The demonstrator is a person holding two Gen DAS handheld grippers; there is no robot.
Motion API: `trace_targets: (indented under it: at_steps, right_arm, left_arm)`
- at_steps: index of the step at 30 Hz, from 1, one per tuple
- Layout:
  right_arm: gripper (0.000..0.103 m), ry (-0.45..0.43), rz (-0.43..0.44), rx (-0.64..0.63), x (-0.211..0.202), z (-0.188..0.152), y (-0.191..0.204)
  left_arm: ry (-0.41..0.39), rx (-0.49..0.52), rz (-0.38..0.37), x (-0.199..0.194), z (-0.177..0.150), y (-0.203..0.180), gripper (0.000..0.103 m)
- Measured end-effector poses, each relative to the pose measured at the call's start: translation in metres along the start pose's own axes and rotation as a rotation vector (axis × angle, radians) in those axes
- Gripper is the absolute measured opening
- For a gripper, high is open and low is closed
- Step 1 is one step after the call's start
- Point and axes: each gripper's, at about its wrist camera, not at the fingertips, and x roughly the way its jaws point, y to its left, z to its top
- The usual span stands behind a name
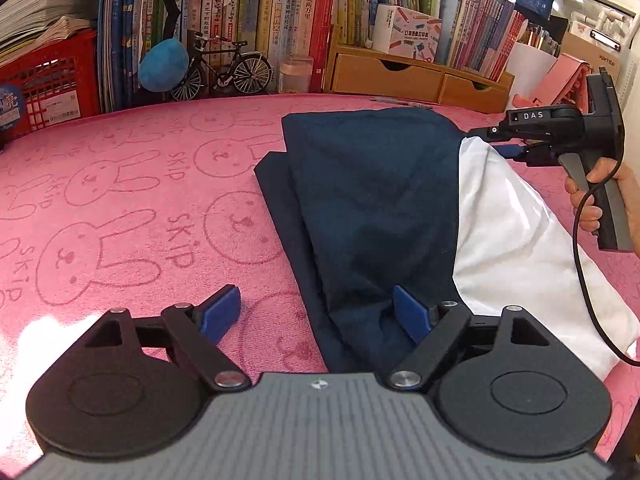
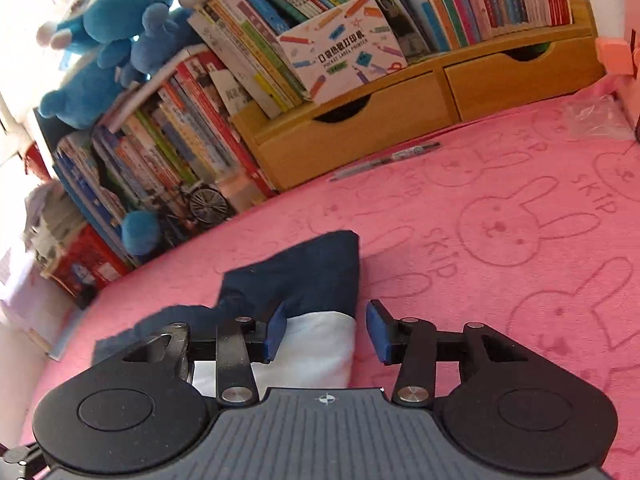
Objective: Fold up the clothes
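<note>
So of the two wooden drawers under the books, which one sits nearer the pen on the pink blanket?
The left drawer, seen from the right wrist. The pen lies in front of its right end; the right drawer sits further toward the corner.

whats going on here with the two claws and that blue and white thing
A person holding a claw in each hand is folding a navy and white garment on a pink bunny-print blanket. The navy part lies folded over the white part. Both claws are open: the left claw sits low at the garment's near edge, one finger on the navy cloth, and the right claw is at the far end where navy meets white.
</note>
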Motion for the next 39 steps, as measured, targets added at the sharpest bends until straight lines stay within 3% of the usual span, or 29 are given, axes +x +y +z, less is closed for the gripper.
trace_targets:
  at_steps: [2, 3, 4, 7, 15, 23, 27, 30, 37, 39]
  right_arm:
    - [0.07, 0.005, -0.046, -0.077, -0.008, -0.008, 0.008]
    - [0.091, 0.007, -0.069, -0.116, -0.012, -0.012, 0.012]
    - [0.096, 0.01, -0.092, -0.155, -0.016, -0.016, 0.016]
    - [0.096, 0.019, -0.156, -0.27, -0.028, -0.028, 0.028]
    - [0.103, 0.083, -0.136, -0.571, -0.077, -0.098, 0.073]
    - [0.103, 0.1, -0.185, -0.698, -0.119, -0.148, 0.081]
    - [0.103, 0.091, -0.17, -0.774, -0.128, -0.178, 0.077]
    - [0.103, 0.069, -0.182, -0.775, -0.127, -0.192, 0.076]
    - [0.103, 0.069, -0.185, -0.565, -0.113, -0.184, 0.064]
    - [0.103, 0.084, -0.207, -0.576, -0.111, -0.183, 0.068]
  left_arm:
    - [-0.005, 0.005, 0.044, -0.003, 0.0, -0.008, 0.084]
    - [-0.01, 0.017, 0.067, -0.006, 0.0, -0.013, 0.084]
    - [-0.01, 0.026, 0.084, -0.009, 0.0, -0.016, 0.084]
    - [-0.017, 0.058, 0.128, -0.019, 0.003, -0.03, 0.082]
    - [-0.061, 0.107, 0.107, -0.052, -0.002, -0.067, 0.086]
    - [0.032, 0.051, 0.056, -0.048, -0.031, -0.09, 0.102]
    - [0.051, 0.044, 0.073, -0.039, -0.052, -0.094, 0.103]
    - [0.033, 0.032, 0.081, -0.039, -0.058, -0.095, 0.103]
    - [-0.015, 0.023, 0.106, -0.043, -0.066, -0.099, 0.103]
    - [-0.009, 0.018, 0.112, -0.043, -0.065, -0.1, 0.103]
